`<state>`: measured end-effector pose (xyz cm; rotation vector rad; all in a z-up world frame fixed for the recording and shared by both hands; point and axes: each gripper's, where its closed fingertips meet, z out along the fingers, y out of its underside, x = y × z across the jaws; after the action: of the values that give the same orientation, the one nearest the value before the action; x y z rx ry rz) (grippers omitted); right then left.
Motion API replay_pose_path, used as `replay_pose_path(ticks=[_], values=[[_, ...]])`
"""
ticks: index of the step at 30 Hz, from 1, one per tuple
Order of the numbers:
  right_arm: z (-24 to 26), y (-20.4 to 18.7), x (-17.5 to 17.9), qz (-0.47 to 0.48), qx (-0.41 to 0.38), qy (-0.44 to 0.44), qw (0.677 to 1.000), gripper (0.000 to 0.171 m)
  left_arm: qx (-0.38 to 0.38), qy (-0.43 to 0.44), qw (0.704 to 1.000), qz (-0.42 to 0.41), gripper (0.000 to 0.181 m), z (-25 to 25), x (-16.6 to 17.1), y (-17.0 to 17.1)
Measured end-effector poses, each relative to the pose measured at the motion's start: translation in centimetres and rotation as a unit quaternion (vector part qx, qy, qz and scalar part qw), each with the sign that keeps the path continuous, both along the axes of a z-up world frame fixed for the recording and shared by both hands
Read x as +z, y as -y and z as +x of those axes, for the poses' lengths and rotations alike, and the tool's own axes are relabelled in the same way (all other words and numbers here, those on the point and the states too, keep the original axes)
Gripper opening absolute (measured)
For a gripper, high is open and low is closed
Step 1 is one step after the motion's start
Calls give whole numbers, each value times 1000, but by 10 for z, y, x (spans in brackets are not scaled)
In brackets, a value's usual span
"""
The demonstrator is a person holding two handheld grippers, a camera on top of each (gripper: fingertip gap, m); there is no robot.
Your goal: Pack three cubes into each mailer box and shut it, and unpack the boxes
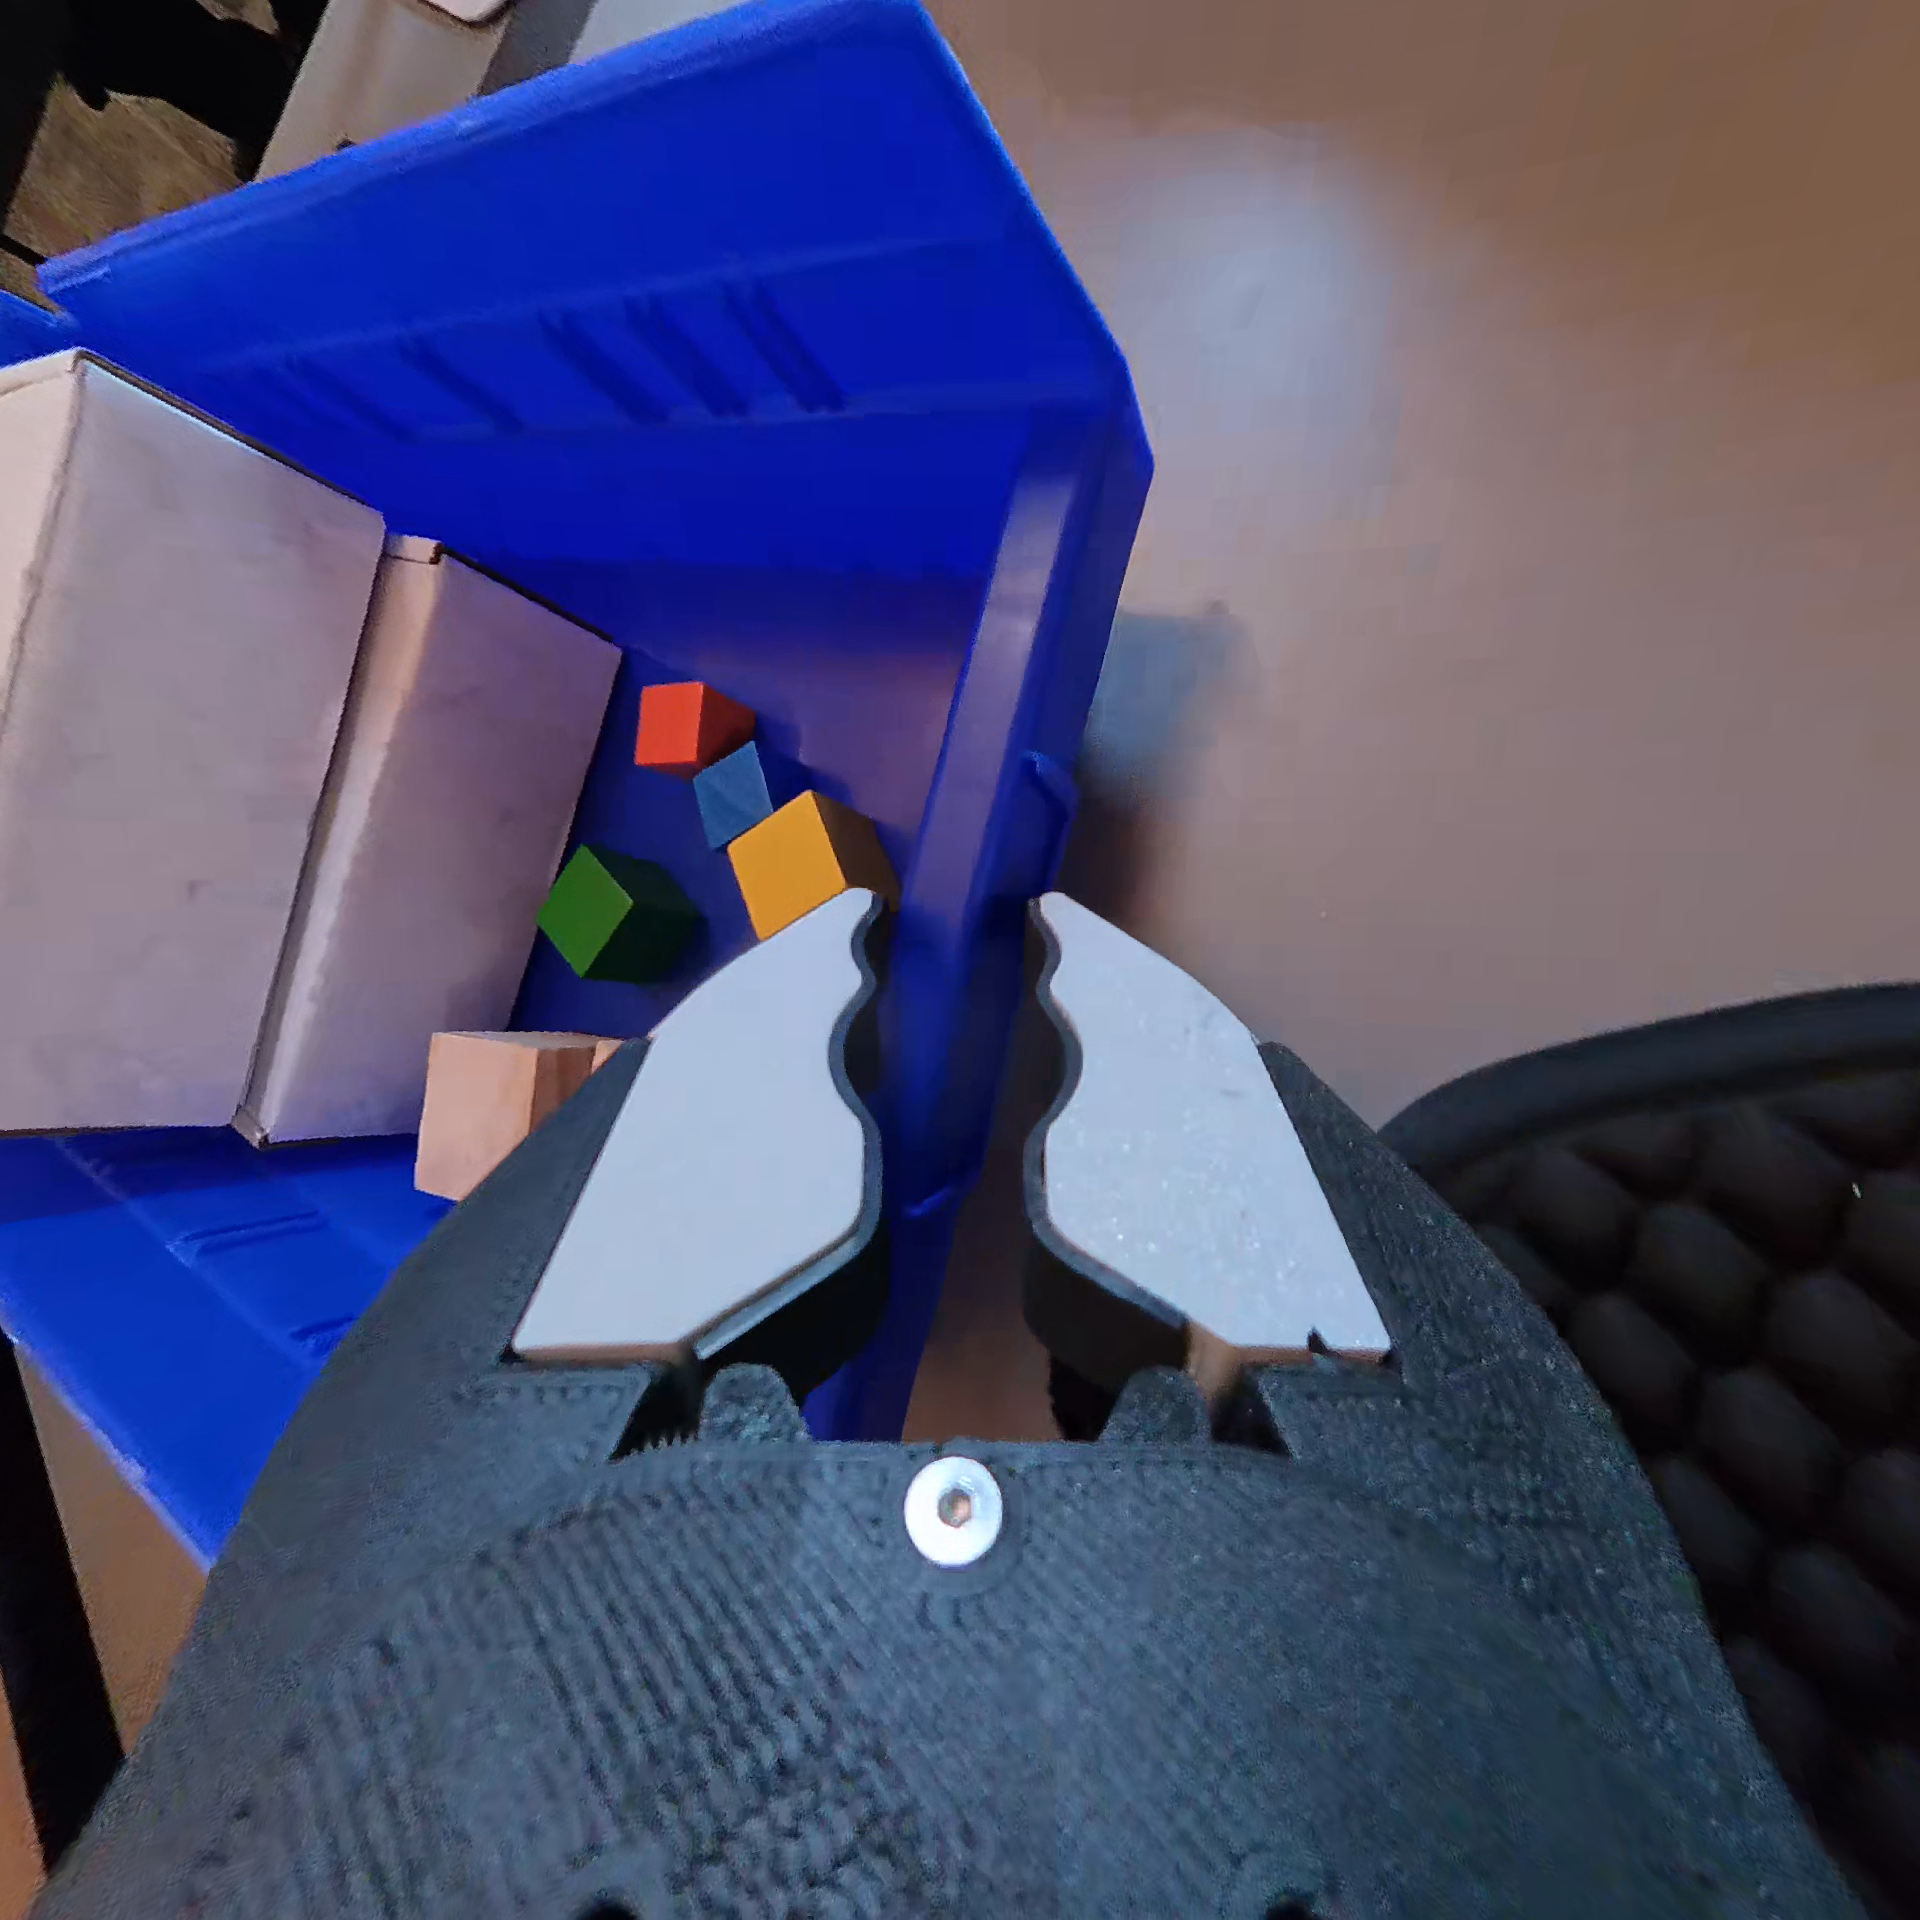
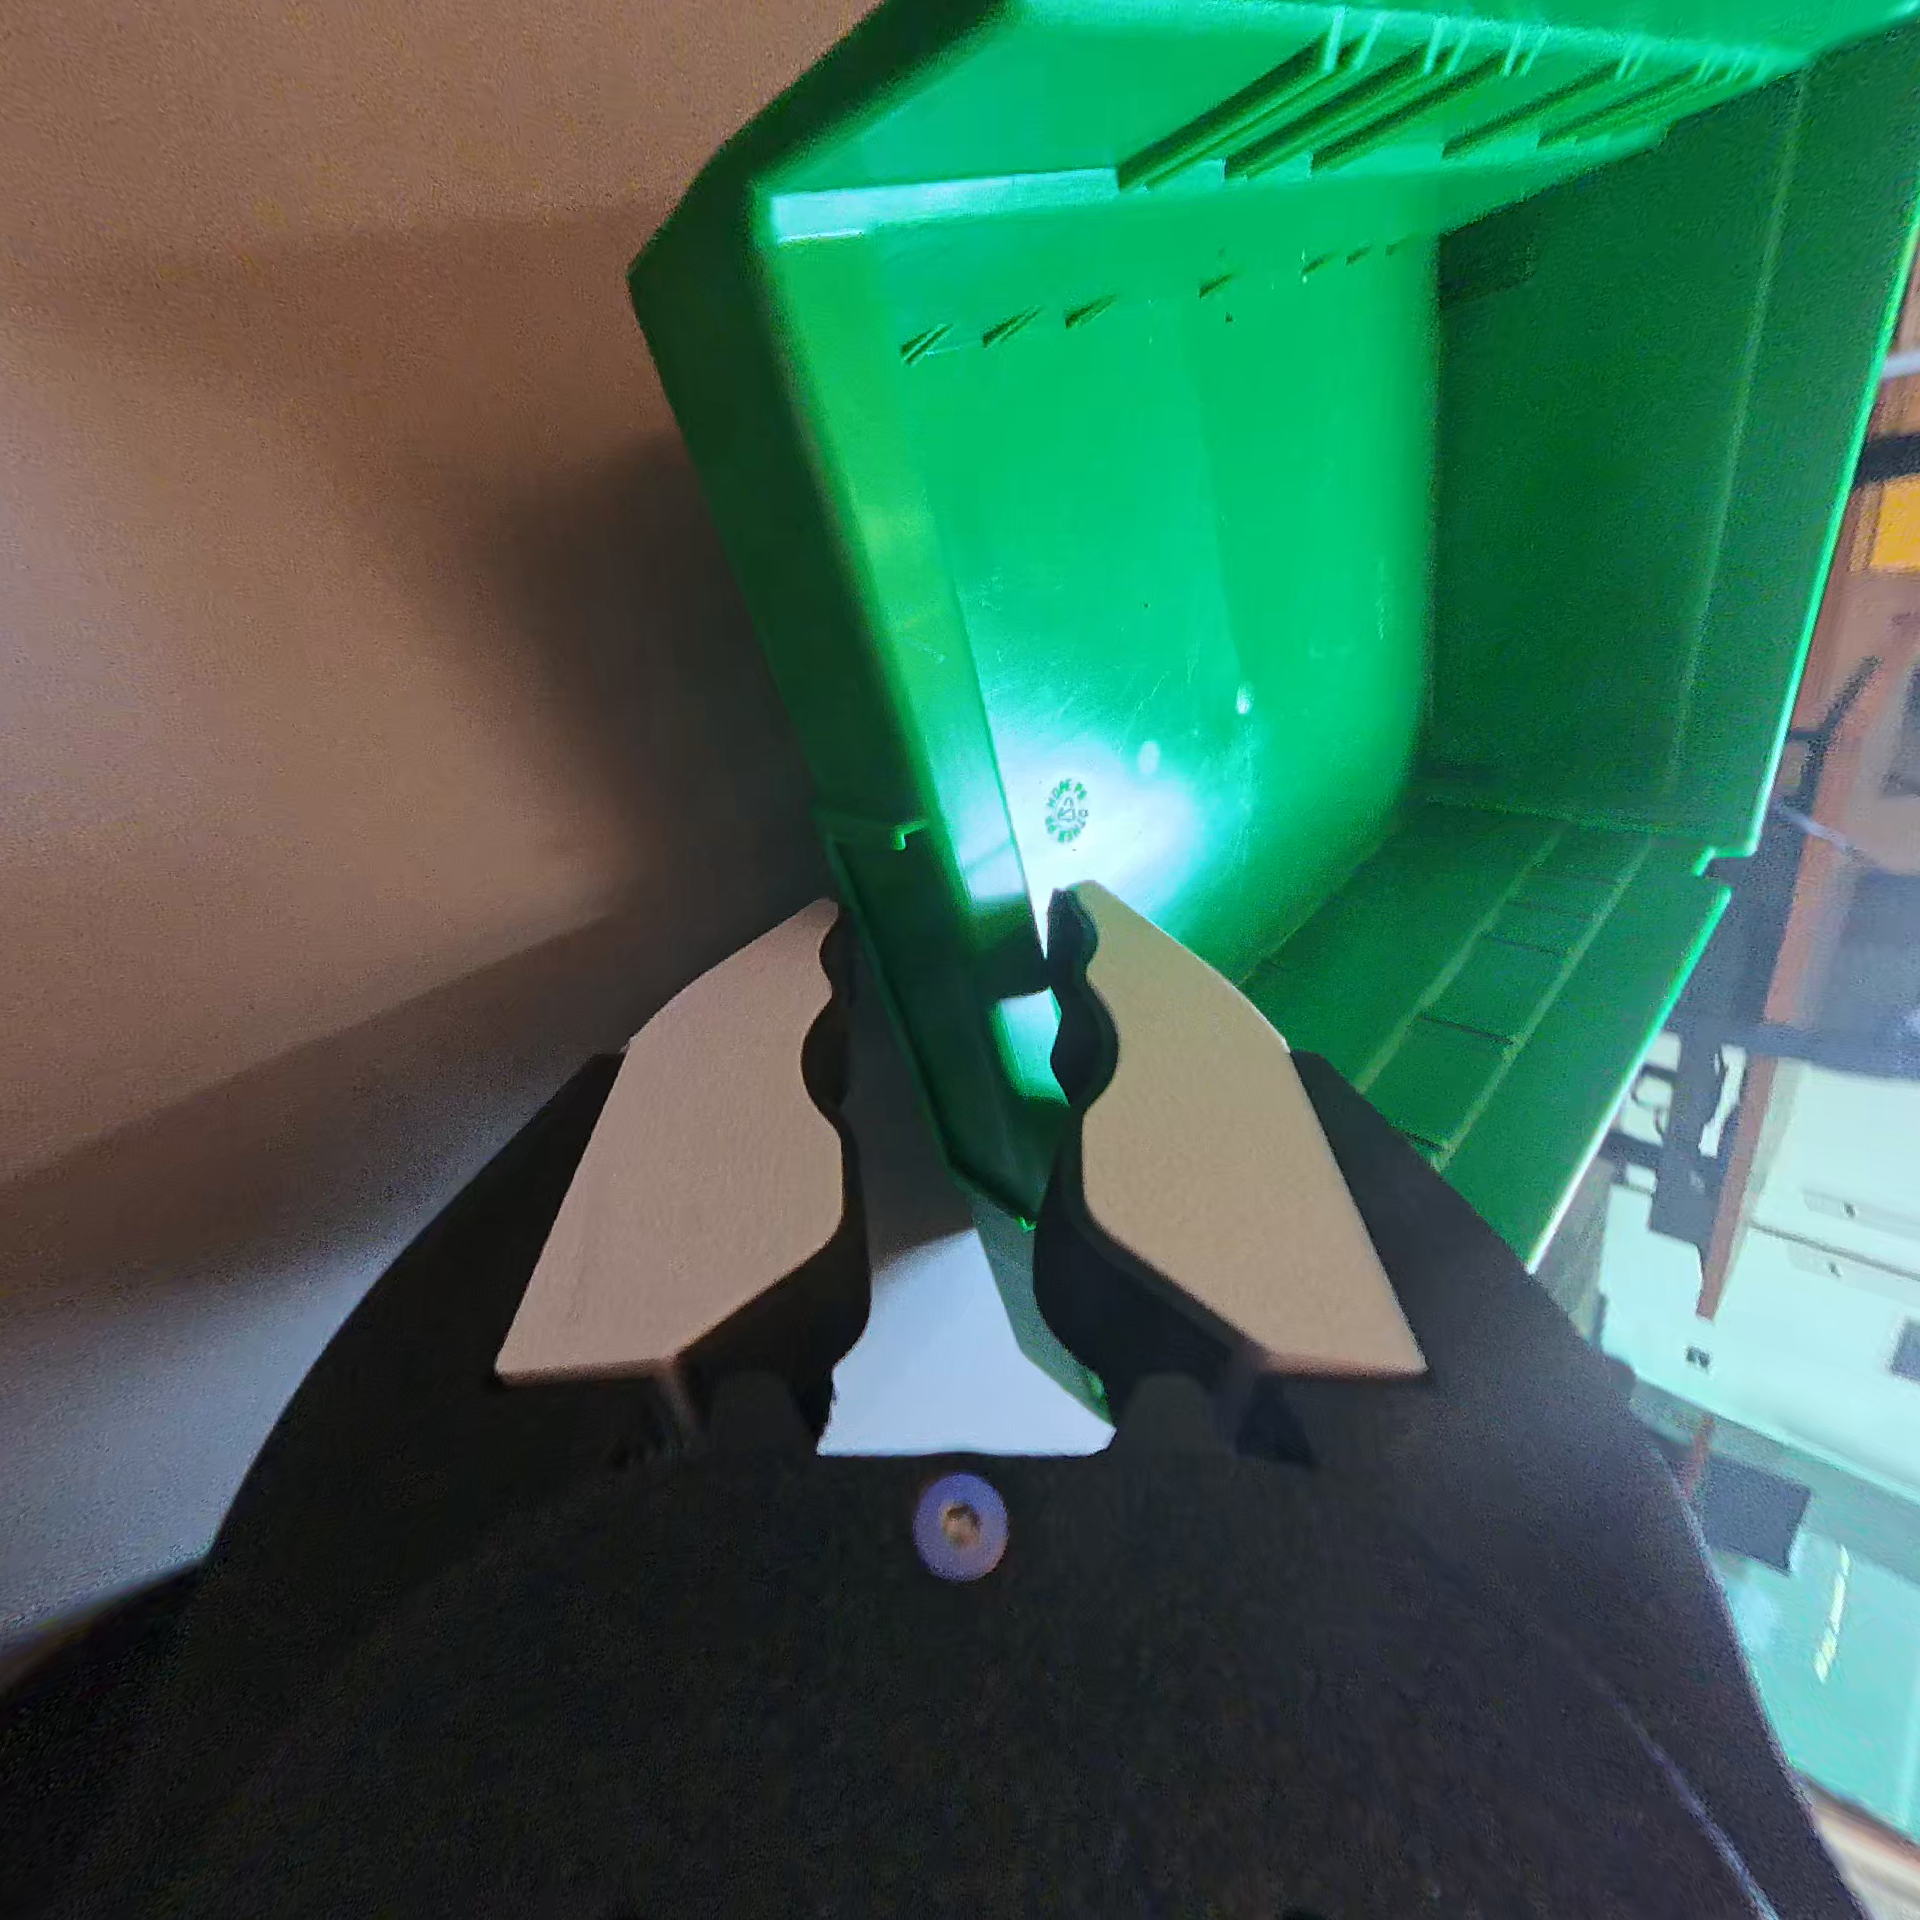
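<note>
In the left wrist view a blue bin [image 1: 623, 312] holds two closed white mailer boxes [image 1: 177, 727] [image 1: 436, 852] at its left. Loose cubes lie beside them: red [image 1: 686, 727], blue [image 1: 732, 795], orange [image 1: 795, 862], green [image 1: 608, 914] and plain wood [image 1: 488, 1101]. My left gripper [image 1: 956, 914] is shut on the bin's right wall, one finger inside and one outside. In the right wrist view my right gripper [image 2: 945, 914] is shut on the left wall of a green bin [image 2: 1143, 520]. The green bin is tilted and shows nothing inside.
A brown table top [image 1: 1507, 520] lies to the right of the blue bin and to the left of the green bin [image 2: 312, 520]. A black quilted cushion [image 1: 1714, 1299] sits at the near right. Room furniture [image 2: 1818, 1039] shows past the green bin. The tips of one gripper are about 35 cm away from the tips of the other.
</note>
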<state>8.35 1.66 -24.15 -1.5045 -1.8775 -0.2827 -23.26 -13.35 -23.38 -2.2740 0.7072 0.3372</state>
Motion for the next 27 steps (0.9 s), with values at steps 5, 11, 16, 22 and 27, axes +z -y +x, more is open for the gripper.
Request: replay_pose_path(ticks=[5, 11, 16, 22, 27], values=[[41, -27, -6, 36, -65, 18, 997, 34, 14, 4, 1000, 14, 25, 1, 0, -9], [48, -86, -5, 81, -97, 20, 992, 33, 40, 0, 999, 18, 27, -8, 0, -21], [38, -98, 11, 69, -110, -61, 990, 52, 29, 62, 997, 37, 37, -4, 16, -22], [3, -64, 61, -58, -65, -308, 947, 53, 65, 32, 987, 141, 46, -45, 107, -42], [-5, -54, 58, -76, -49, -334, 938, 49, 87, -141, 985, 48, 68, -112, 103, -90]])
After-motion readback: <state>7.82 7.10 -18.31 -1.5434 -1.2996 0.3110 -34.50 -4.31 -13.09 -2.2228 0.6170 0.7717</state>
